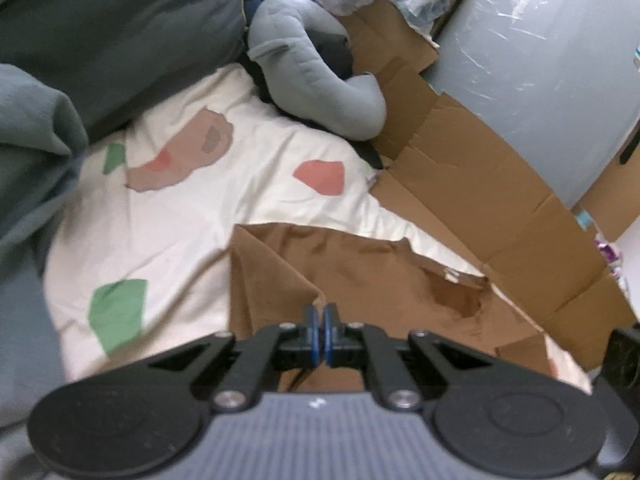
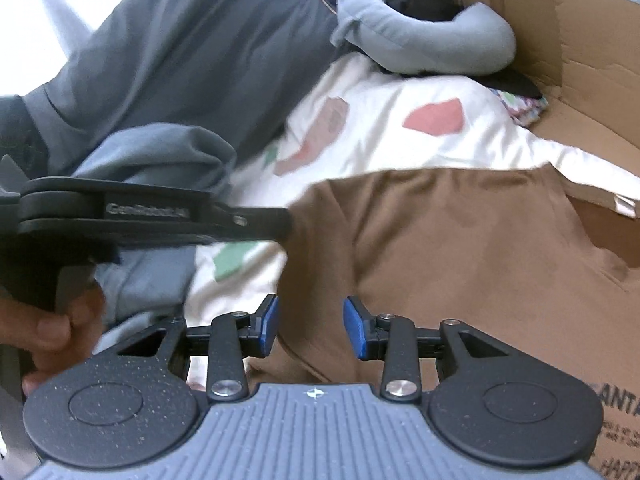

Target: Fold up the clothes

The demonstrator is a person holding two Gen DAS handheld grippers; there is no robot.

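Mid-fold: left tool (image 1: 320, 322) clamped on brown garment (image 1: 360, 264) edge; right tool (image 2: 311, 326) gaping, empty, needs the hem just ahead.

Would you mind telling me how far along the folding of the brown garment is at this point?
Done: little; the brown garment lies mostly spread on the patterned bedding, with one raised fold at its left edge. In hand: the left gripper is shut on that edge, while the right gripper hangs over the cloth, jaws apart and empty. Left: essentially all the folding.
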